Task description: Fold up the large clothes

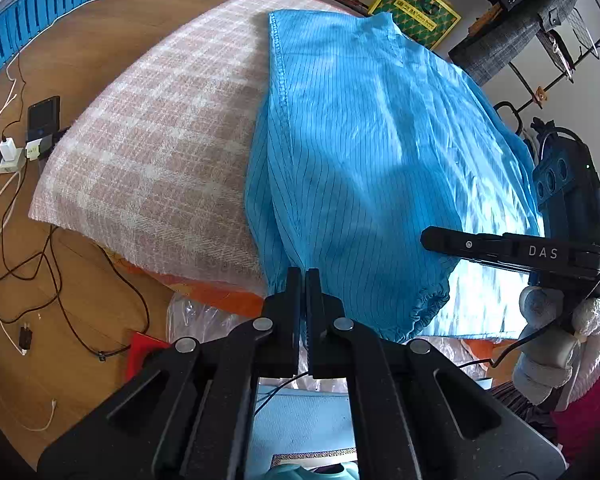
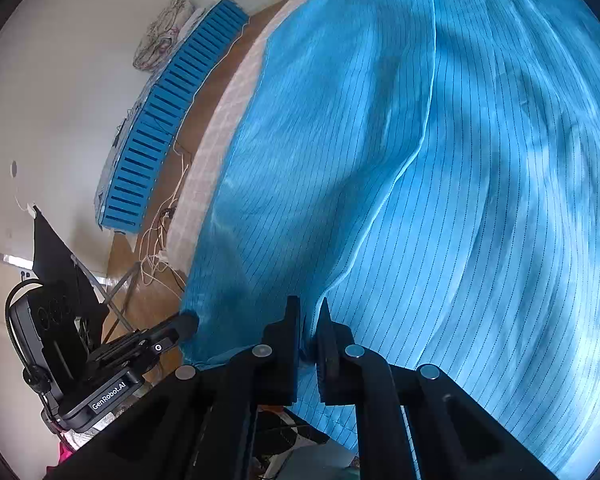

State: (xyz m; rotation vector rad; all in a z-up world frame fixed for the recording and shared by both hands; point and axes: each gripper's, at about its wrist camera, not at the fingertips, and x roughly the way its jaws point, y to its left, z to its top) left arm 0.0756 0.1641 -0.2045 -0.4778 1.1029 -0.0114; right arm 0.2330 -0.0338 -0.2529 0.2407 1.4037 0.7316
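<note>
A large blue pinstriped garment [image 1: 372, 152] lies spread over a surface covered with a pink-and-white checked cloth [image 1: 160, 152], its near edge hanging toward the viewer. The left gripper [image 1: 304, 280] has its fingers [image 1: 293, 292] pressed together on the garment's near edge, just beside an elastic cuff [image 1: 430, 306] gathered at the hem. The right gripper [image 2: 308, 316] likewise has its fingers [image 2: 291, 320] drawn close, pinching a fold of the blue fabric at the same near edge, a little way along from the left one. In the left wrist view a gloved hand [image 1: 556, 344] holds the right gripper's handle. On the wooden floor [image 1: 92, 40] lie tangled cables [image 1: 4, 216], a power strip [image 1: 4, 160] and a blue slatted panel [image 2: 172, 120].
</note>
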